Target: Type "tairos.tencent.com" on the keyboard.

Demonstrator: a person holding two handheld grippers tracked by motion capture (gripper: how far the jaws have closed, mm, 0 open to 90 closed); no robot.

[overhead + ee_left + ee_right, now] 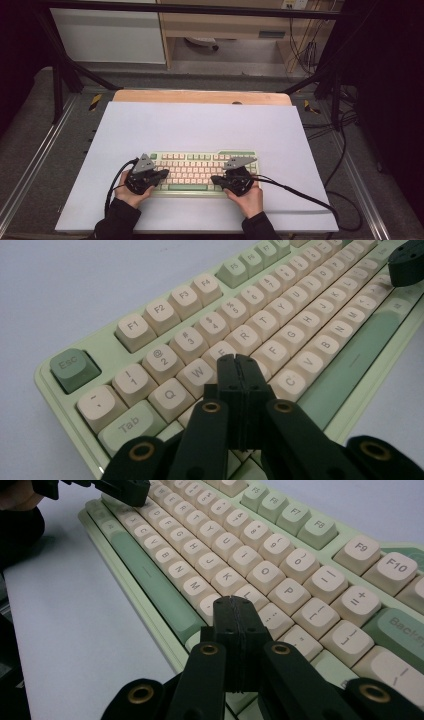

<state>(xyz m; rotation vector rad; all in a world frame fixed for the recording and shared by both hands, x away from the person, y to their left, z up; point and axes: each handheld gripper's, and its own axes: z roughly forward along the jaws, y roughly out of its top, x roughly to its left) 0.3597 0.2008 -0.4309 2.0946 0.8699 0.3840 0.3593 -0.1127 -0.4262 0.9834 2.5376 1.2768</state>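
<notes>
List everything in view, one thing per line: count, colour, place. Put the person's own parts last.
keyboard: one, pale green case with cream and green keys, near middle of the mat
mat: one, white, covering most of the table
table: one, wood, its far edge showing beyond the mat
cables: two, black, trailing from the grippers
left gripper: one, black, jaws shut, over the keyboard's left end
right gripper: one, black, jaws shut, over its right end
hands: two, dark sleeves, at the near edge
</notes>
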